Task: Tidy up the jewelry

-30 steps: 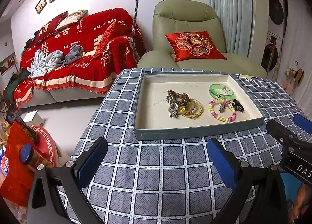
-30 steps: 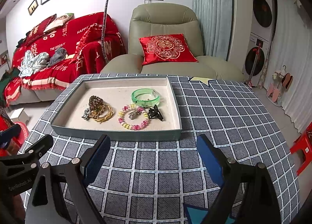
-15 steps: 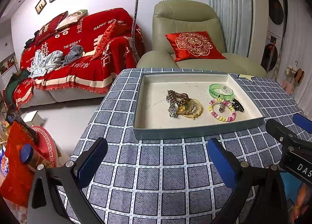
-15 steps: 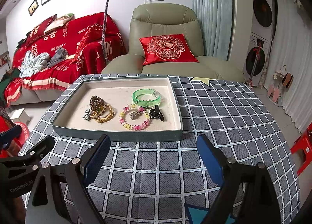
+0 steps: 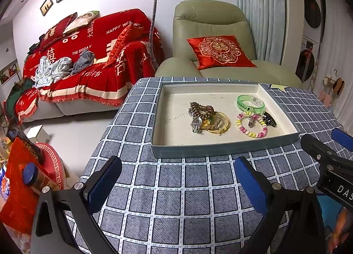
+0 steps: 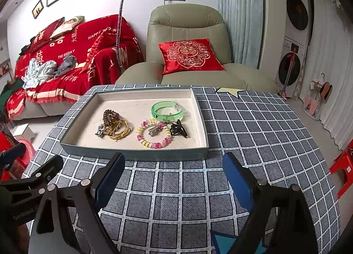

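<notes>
while both claws hover open, nothing moved.

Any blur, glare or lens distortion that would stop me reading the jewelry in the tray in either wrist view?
Left wrist view: sharp, evenly lit, no glare on the tray; fisheye bends walls, corners go black. Right wrist view: equally sharp; beaded bracelet and green bangle read clearly, soft shadows only, same barrel distortion and dark corners.

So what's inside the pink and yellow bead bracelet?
A small metal hair clip lies inside the bead bracelet on the tray. Its underside can't be seen.
</notes>
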A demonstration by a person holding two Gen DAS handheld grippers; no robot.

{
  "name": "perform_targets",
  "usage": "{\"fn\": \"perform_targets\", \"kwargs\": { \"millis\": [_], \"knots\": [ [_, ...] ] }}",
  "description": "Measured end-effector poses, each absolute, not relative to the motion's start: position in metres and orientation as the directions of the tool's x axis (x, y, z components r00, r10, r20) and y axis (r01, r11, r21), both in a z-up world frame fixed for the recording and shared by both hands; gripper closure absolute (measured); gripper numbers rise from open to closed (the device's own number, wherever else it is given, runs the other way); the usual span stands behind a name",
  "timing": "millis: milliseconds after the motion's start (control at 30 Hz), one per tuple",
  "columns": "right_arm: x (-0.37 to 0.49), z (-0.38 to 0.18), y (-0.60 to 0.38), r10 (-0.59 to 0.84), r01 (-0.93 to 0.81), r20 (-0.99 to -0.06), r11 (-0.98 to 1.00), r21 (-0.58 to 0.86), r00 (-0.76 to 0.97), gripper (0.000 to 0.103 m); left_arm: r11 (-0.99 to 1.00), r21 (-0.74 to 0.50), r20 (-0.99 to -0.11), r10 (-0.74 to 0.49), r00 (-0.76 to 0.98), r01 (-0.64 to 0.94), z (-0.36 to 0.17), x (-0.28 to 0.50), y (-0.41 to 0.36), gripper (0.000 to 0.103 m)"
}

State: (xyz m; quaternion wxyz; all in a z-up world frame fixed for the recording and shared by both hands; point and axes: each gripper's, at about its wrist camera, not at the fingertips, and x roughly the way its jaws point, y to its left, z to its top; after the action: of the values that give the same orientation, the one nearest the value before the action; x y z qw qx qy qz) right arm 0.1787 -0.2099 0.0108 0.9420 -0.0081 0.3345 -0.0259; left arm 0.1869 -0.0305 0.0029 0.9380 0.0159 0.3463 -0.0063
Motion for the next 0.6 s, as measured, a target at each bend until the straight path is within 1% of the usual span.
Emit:
{"fn": "perform_targets", "kwargs": {
  "millis": [600],
  "knots": [
    [0.1789,0.0102,-0.2101,-0.055,0.044,-0.629,0.998,-0.033,0.775,0.011,0.999,0.03,-0.649,0.001,0.761,0.024,0.0015,0.1855,-0.029,0.0]
  ]
}}
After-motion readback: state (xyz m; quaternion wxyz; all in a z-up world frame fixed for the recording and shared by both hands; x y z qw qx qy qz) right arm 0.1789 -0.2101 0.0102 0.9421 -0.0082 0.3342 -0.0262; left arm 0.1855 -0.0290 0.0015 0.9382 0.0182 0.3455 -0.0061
